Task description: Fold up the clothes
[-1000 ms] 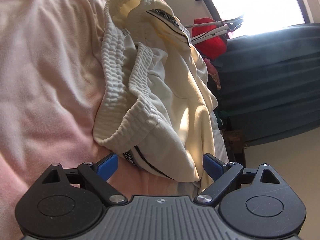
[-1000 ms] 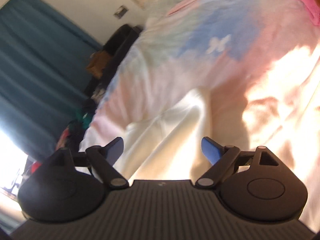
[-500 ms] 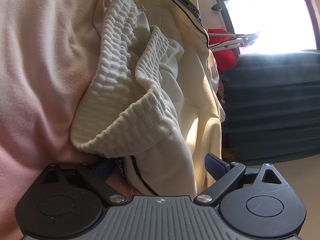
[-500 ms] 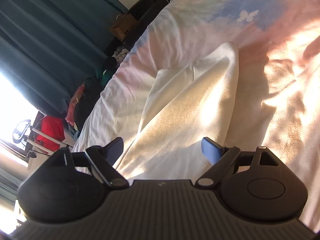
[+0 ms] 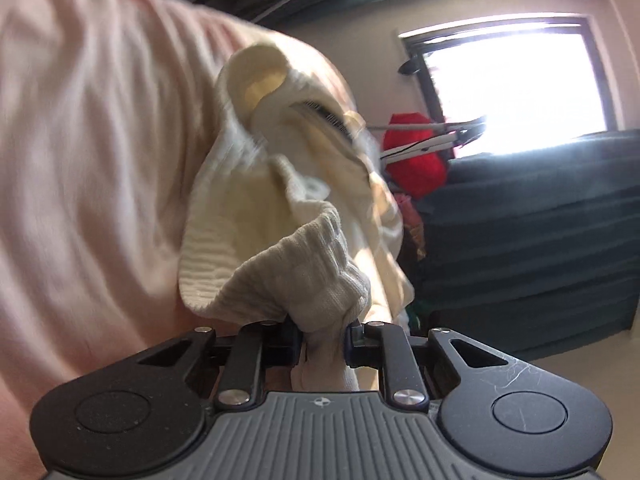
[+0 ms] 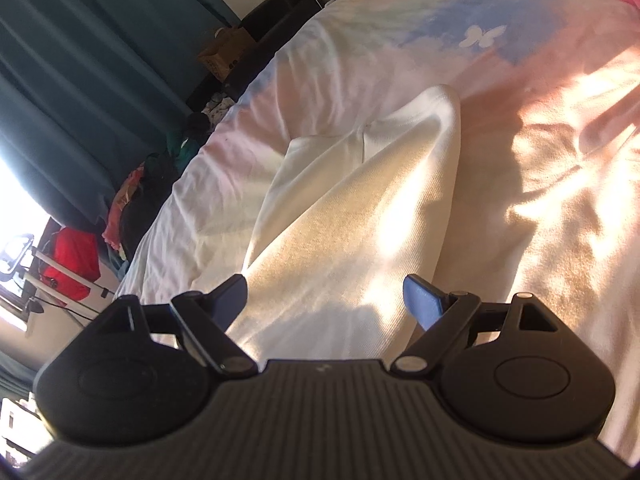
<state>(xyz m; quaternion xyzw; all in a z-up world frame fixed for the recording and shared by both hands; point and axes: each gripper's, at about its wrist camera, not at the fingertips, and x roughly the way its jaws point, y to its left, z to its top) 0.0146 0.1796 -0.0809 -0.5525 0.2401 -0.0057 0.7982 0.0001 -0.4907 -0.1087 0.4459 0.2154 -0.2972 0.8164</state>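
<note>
Left wrist view: the left tool (image 5: 322,342) is closing, its jaws drawn close together on a bunched fold of the ribbed waistband (image 5: 304,284) of a pair of cream trousers (image 5: 280,184). The fabric fills the narrow gap between the blue pads and rises straight out of the tool. Beyond the pinched fold, the rest of the waistband opens in a loop toward the upper middle of the view, where a dark striped band (image 5: 328,114) runs along the cloth. The trousers lie on the pink bedspread (image 5: 92,152), close to the edge of the bed that faces the dark green curtain (image 5: 540,240) and the bright window (image 5: 516,80). This view is blurred, so finer detail of the cloth is unclear.

Right wrist view: the right tool (image 6: 324,300) stands wide open and holds nothing. A trouser leg (image 6: 360,208) lies flat on the bedspread (image 6: 560,200), directly ahead of and between the parted fingers (image 6: 422,304), and stretches away toward the middle of the bed; whether the pads touch the cloth cannot be told. A red bag (image 6: 74,260) hangs beside the bed's left edge.
</note>
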